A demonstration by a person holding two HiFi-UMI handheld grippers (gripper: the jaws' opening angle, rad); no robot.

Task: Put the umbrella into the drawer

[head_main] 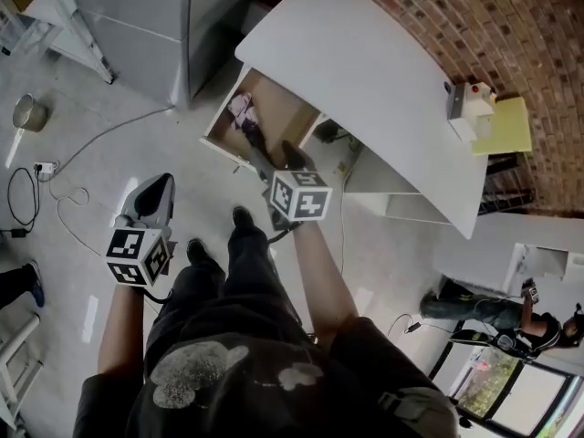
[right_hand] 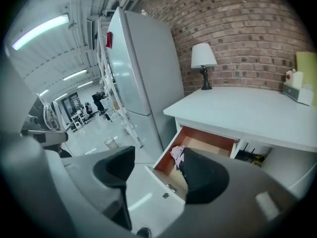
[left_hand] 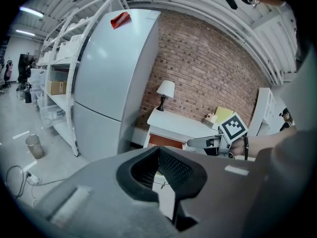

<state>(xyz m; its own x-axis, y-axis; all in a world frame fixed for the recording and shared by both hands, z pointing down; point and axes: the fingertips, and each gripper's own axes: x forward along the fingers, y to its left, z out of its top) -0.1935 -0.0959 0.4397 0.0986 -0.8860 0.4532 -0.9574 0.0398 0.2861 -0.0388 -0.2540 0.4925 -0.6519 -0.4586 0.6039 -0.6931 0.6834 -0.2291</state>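
The left gripper [left_hand: 158, 155] hangs low at the person's side, away from the desk. Its jaws are drawn together with the tips meeting, leaving only a thin slit behind them and nothing between them. In its own view those jaws block most of the drawer.

The right gripper [right_hand: 159, 172] is held out over the front of the open drawer [right_hand: 208, 139]. Its 2 jaws stand wide apart and hold nothing. In the head view its marker cube covers the drawer's front corner.

The umbrella [right_hand: 177, 155] lies inside the drawer, toward the side nearest the fridge [right_hand: 143, 73], just beyond and below the right gripper and not touching it. In the right gripper view, 1 jaw pad hides the umbrella's dark end, so only a crumpled pale pink part shows there. From the head view it reads as a folded bundle, pink at the back and dark toward the drawer front. It is too small to make out a handle or strap.

The white desk [right_hand: 247, 108] spans above the drawer, with a lamp [right_hand: 203, 58] at its back against the brick wall [right_hand: 237, 29].
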